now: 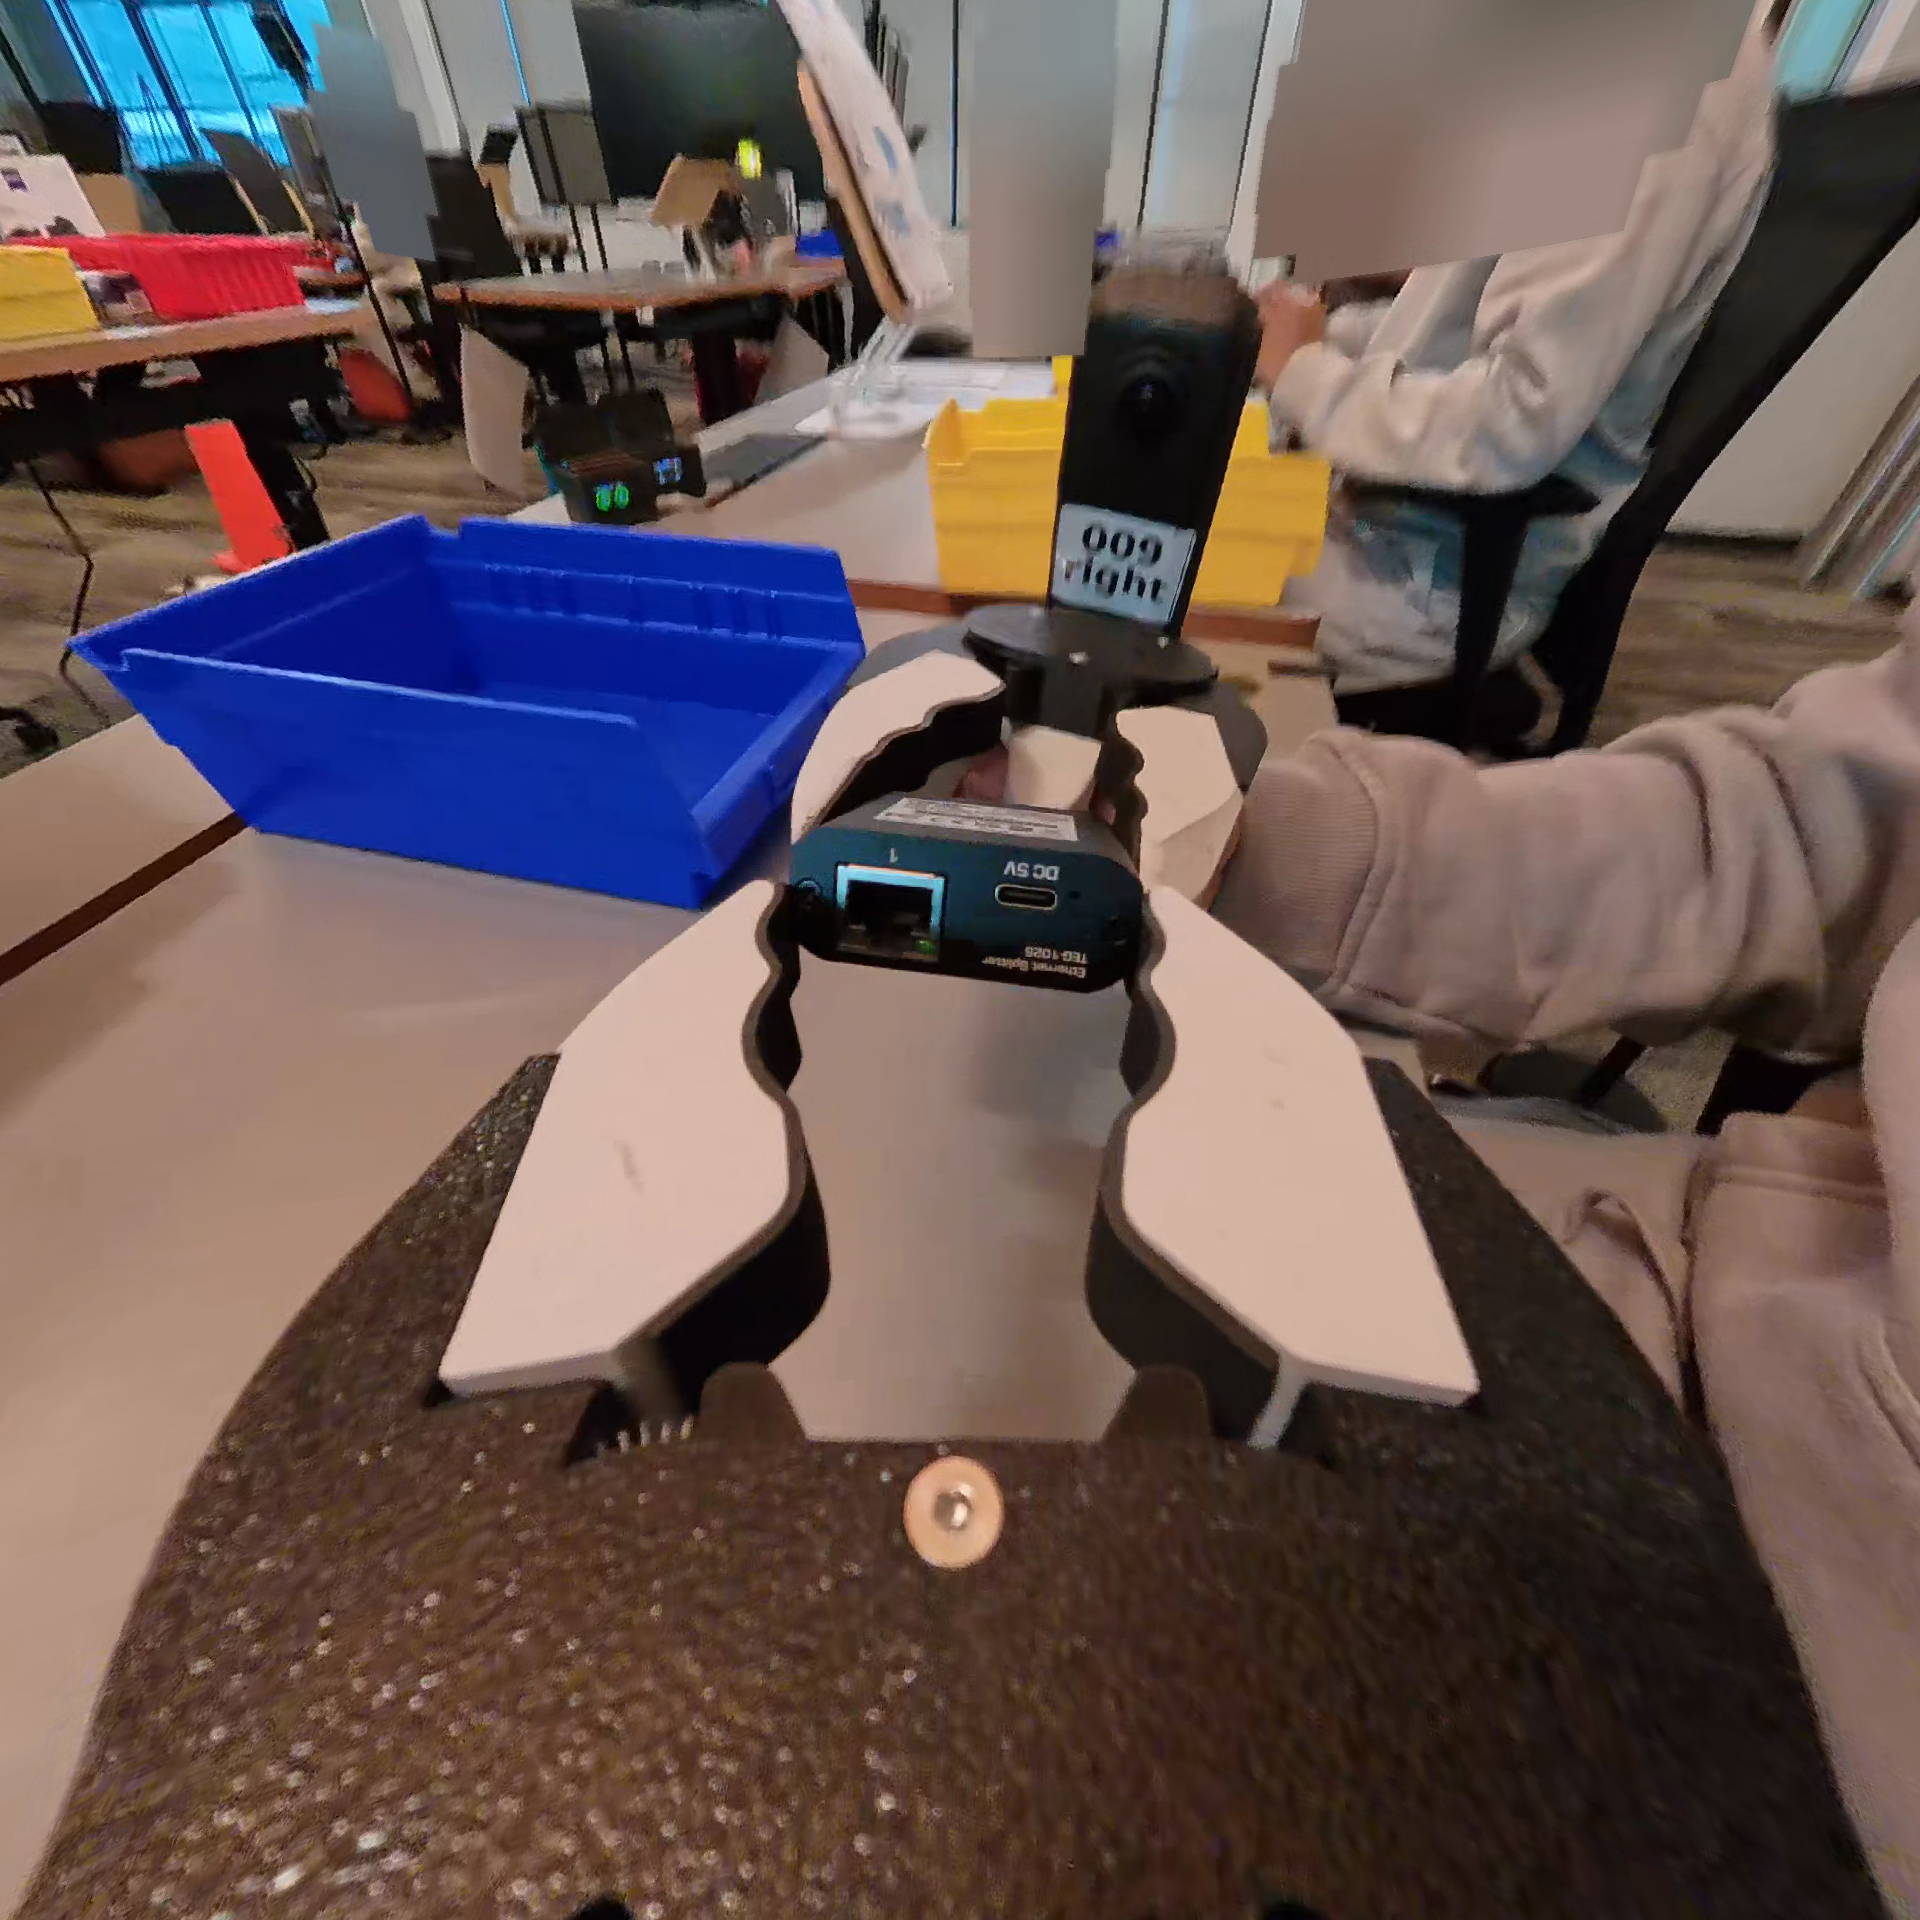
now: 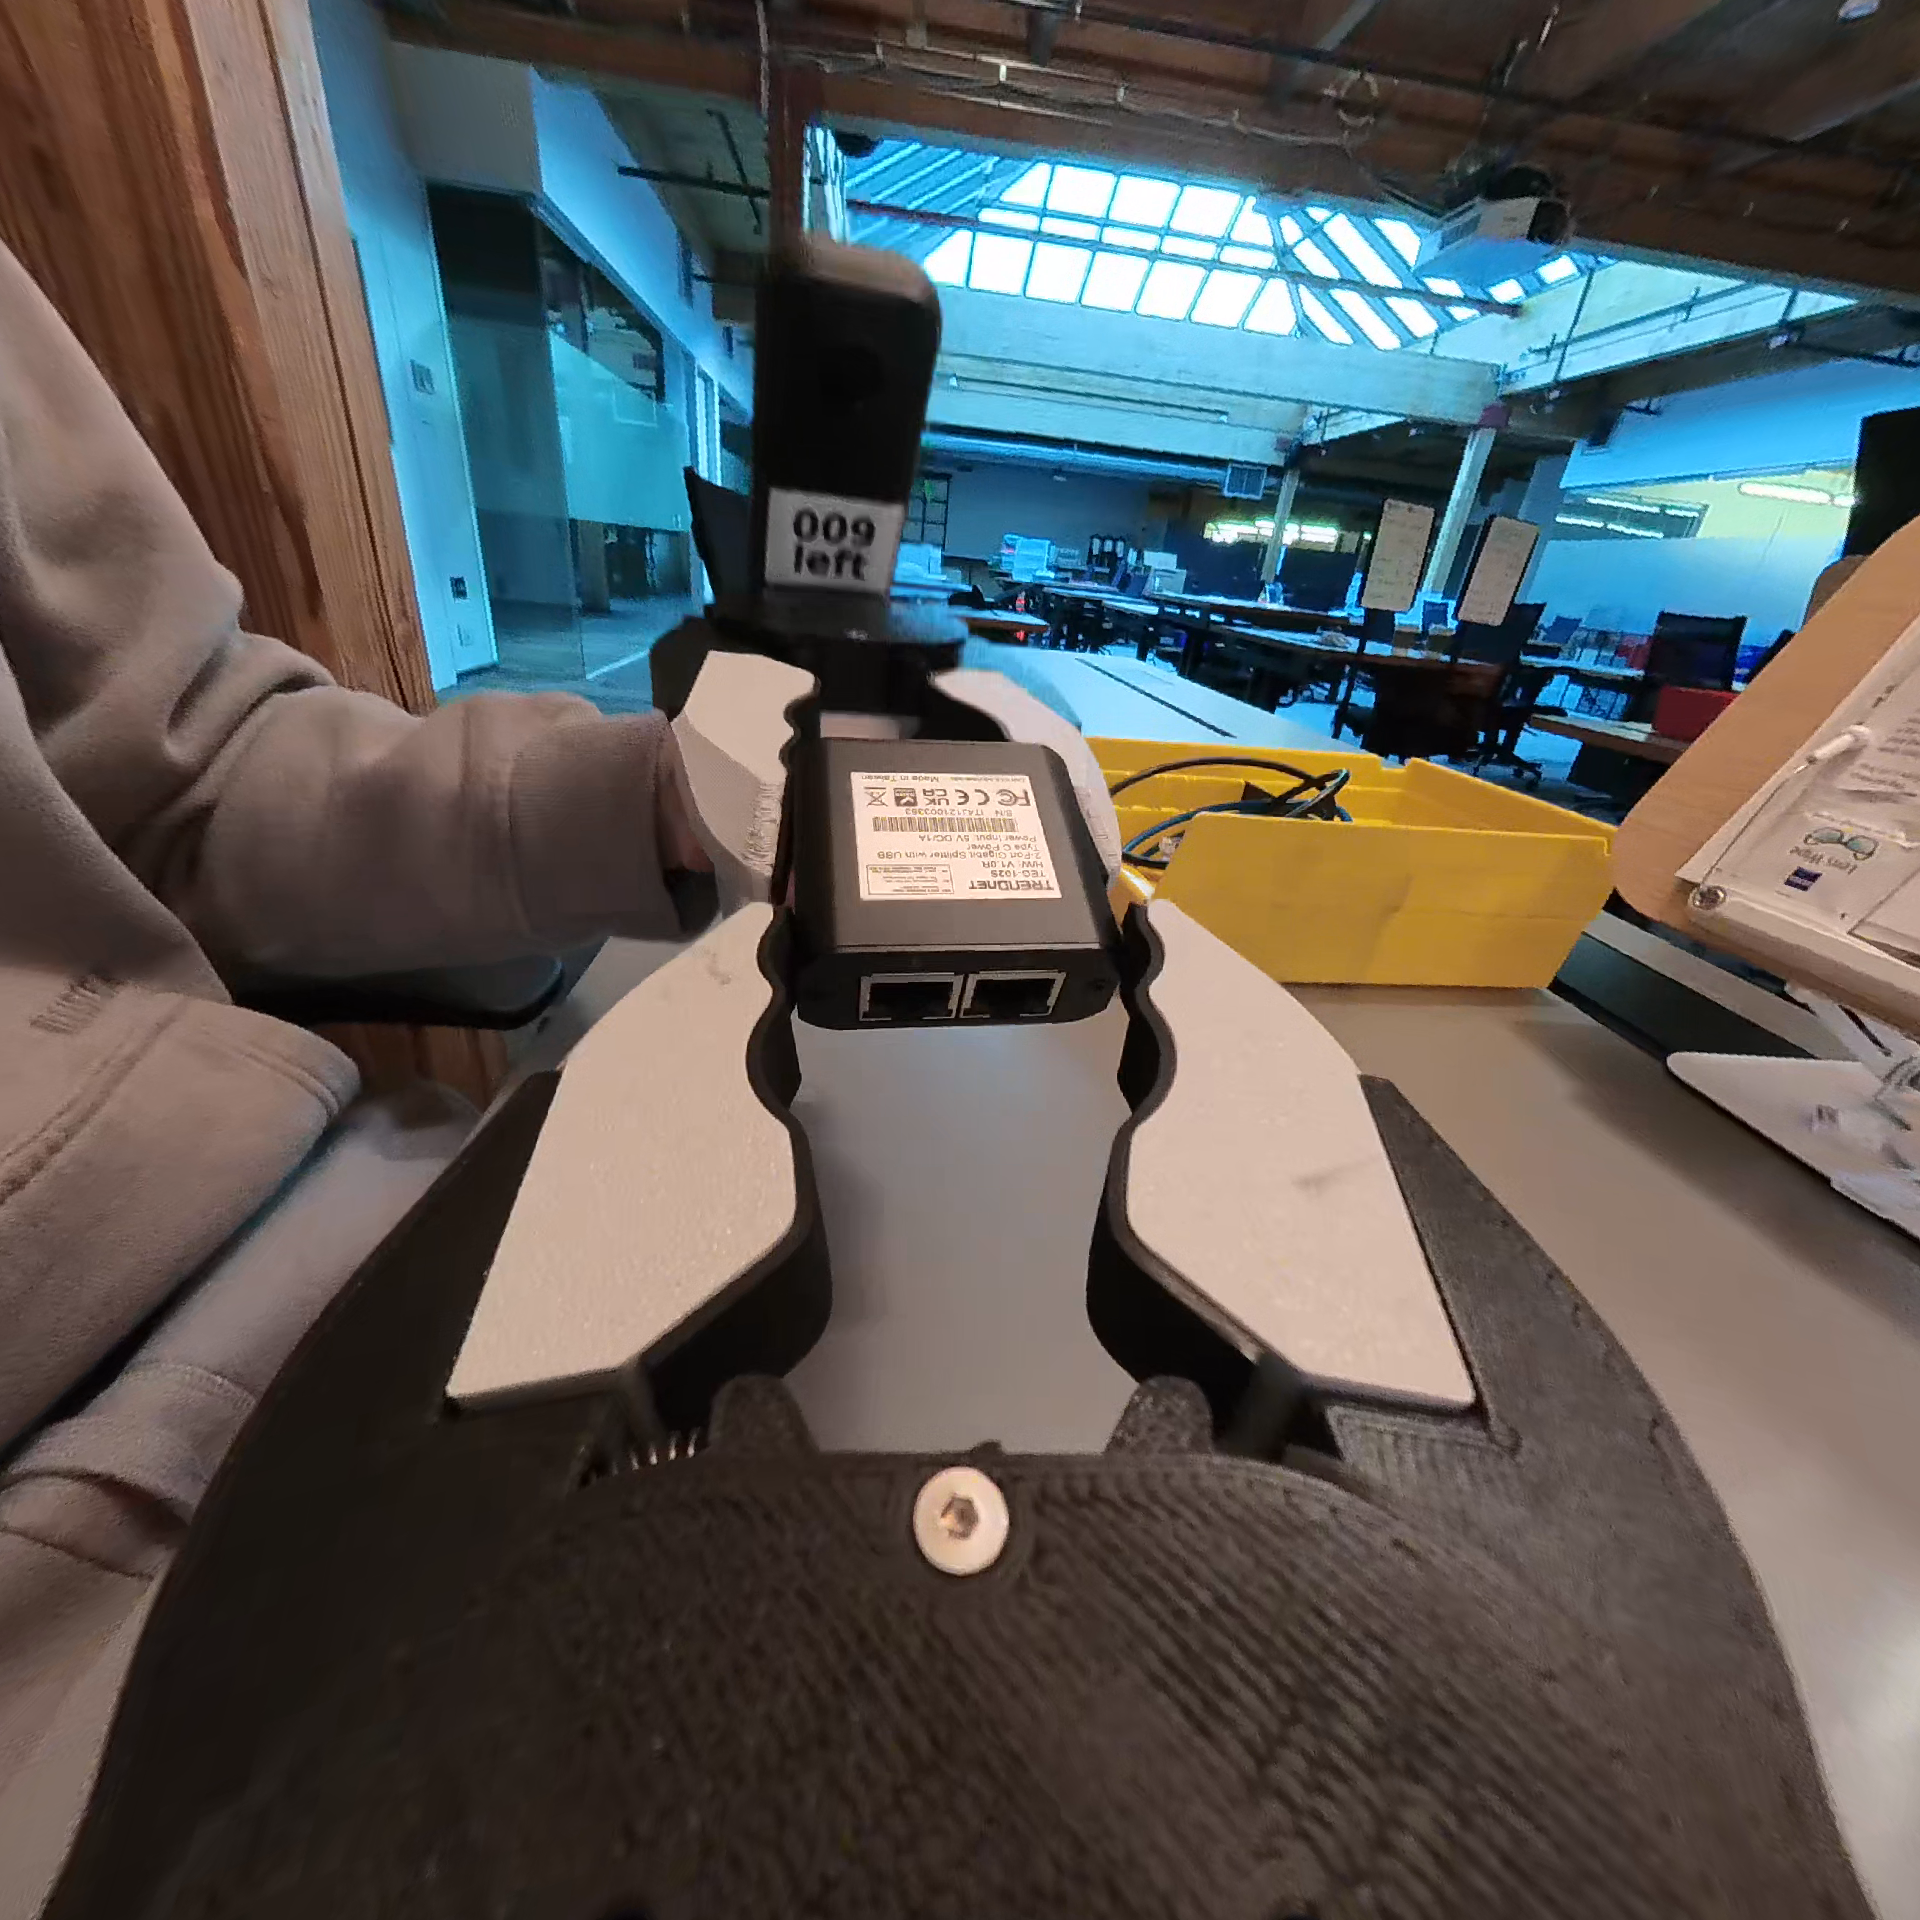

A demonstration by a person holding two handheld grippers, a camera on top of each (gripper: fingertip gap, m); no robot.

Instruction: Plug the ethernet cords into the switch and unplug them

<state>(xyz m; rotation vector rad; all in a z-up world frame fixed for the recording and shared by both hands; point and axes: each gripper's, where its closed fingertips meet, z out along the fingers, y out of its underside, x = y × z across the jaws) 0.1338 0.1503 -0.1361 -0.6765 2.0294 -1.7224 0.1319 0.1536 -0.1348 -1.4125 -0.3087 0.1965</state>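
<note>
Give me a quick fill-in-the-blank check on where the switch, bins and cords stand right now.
1. The black switch is clamped from both ends by ____ hand-held grippers.
2. The end facing the right hand-held gripper shows ____ ethernet ports side by side.
3. The cords lie in the ____ bin.
4. The blue bin looks ____.

Missing words: two; two; yellow; empty
</note>
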